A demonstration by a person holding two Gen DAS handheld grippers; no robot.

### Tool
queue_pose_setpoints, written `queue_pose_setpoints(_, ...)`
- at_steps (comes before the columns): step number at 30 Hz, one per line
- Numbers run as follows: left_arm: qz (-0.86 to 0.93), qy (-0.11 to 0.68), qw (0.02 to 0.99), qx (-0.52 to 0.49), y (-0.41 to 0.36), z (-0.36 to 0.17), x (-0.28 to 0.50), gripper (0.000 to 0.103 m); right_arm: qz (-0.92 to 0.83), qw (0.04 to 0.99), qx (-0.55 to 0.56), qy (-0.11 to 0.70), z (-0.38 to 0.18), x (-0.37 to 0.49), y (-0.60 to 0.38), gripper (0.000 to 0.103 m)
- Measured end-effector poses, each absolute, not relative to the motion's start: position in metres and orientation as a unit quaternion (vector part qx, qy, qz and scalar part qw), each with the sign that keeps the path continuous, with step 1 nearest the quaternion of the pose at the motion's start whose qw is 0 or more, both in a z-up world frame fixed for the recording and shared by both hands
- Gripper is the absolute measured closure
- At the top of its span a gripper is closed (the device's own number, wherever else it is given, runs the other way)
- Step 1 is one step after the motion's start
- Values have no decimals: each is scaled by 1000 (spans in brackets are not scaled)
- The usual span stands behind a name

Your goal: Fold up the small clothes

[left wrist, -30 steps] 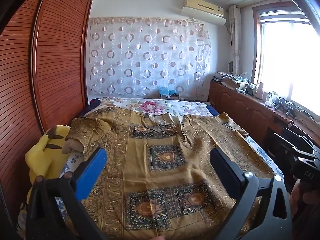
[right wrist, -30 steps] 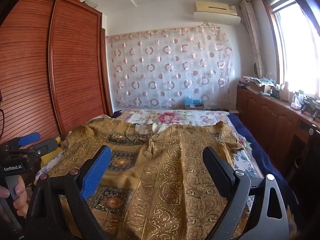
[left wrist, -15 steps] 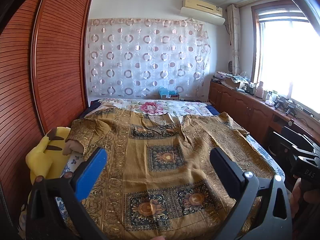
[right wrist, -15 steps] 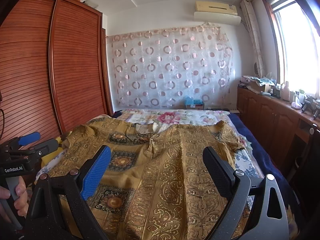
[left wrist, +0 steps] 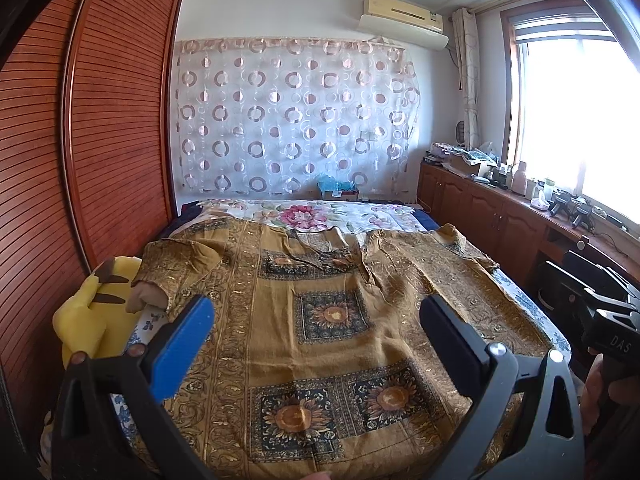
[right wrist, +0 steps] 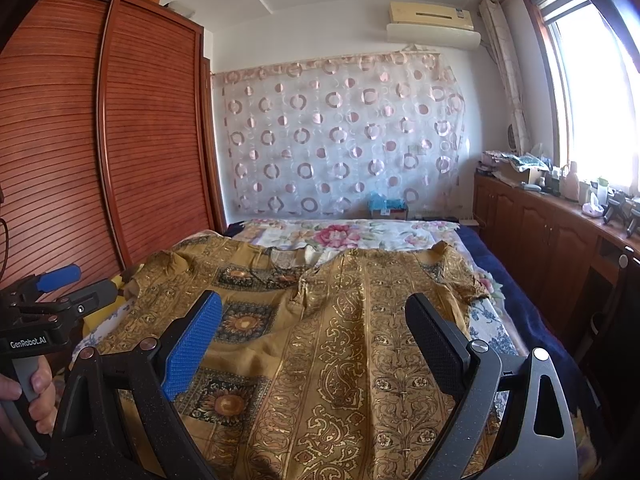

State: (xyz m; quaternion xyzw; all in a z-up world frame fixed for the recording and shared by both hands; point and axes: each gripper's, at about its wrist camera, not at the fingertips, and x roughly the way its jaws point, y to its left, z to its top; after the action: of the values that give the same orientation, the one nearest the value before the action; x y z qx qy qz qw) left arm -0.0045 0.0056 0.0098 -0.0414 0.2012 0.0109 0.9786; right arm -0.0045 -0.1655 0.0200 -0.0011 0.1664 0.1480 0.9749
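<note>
a gold patterned garment (left wrist: 332,320) is spread flat across the bed (left wrist: 400,220), its sunflower squares facing up and its sleeves reaching toward either side. in the right wrist view the same garment (right wrist: 360,340) is seen with a paisley-bordered panel lying over its right half. the left gripper (left wrist: 316,340) is held above the near part of the cloth with its jaws spread wide and nothing between them (one pad blue, the other black). the right gripper (right wrist: 314,340) is likewise held wide apart and empty over the near hem; whether either tool touches the fabric cannot be told. the left tool is also seen at the left edge of the right wrist view, gripped by a hand (right wrist: 36,400).

a yellow plush toy (left wrist: 92,320) is tucked between the bed and the slatted wooden wardrobe (left wrist: 100,140), just beside the garment's left sleeve. a floral sheet (left wrist: 312,216) is visible beyond the collar, and a circle-print curtain (left wrist: 292,120) hangs on the far wall.
</note>
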Motion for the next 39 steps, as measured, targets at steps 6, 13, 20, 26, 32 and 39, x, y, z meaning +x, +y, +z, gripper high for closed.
queue_pose_setpoints(6,12,200,979,-38,2,10,-5,0,148,975,-1,166,20,-5,-161,8)
queue_pose_setpoints(13,11,199,979,-37,1,12,-5,0,148,975,-1,165,20,-6,-156,8)
queue_pose_setpoints(20,12,198,979,-37,1,12,-6,0,148,975,-1,165,21,-6,-152,8)
queue_pose_setpoints(26,13,198,980,-35,1,12,-6,0,148,975,0,165,21,-7,-148,8)
queue_pose_setpoints(32,12,197,980,-35,1,13,-6,0,148,975,0,164,21,-7,-145,8)
queue_pose_setpoints(39,12,196,980,-35,0,13,-6,0,148,975,0,164,21,-7,-142,8)
